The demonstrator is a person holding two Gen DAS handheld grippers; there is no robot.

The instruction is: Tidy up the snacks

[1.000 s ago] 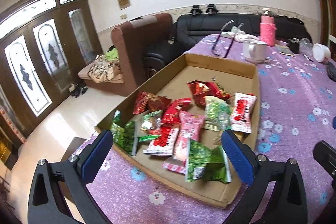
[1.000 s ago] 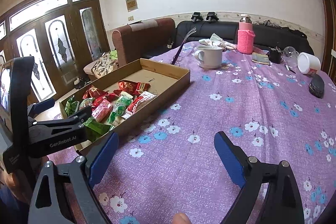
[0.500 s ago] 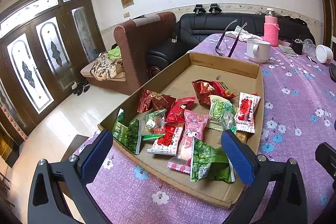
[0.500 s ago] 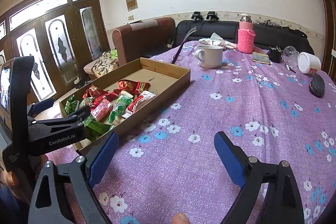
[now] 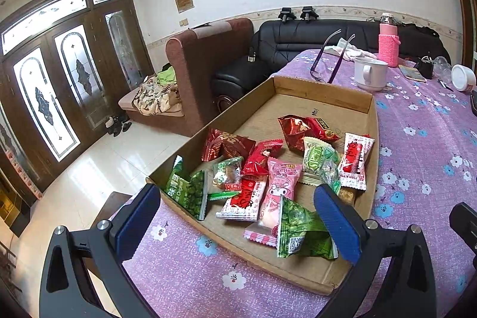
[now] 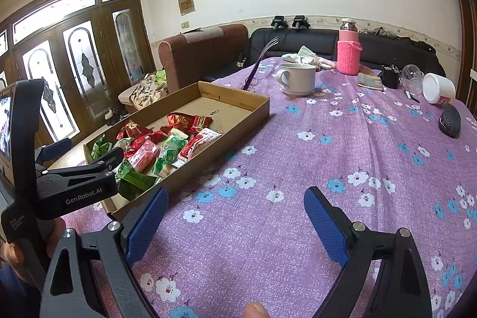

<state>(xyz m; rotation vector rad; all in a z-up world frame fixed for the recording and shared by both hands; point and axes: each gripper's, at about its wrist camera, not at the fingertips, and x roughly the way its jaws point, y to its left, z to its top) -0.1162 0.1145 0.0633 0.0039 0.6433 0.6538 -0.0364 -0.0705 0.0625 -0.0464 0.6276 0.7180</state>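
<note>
Your left tool (image 5: 237, 224) hangs released over the cardboard tray (image 5: 322, 93) of snack packets (image 5: 280, 184); your right tool (image 6: 235, 221), also released, grips nothing above the tabletop (image 6: 342, 157).

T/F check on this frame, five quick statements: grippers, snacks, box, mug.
1. Both grippers are open. True: the left gripper and right gripper both show wide gaps and hold nothing.
2. The snacks lie on the tablecloth. False: they sit inside the cardboard box.
3. The pink snack lies at the box's near end. True.
4. The white mug stands inside the box. False: it stands on the tablecloth, beyond the box's far end.
5. The right gripper is over the box. False: it is over bare tablecloth, beside the box.
</note>
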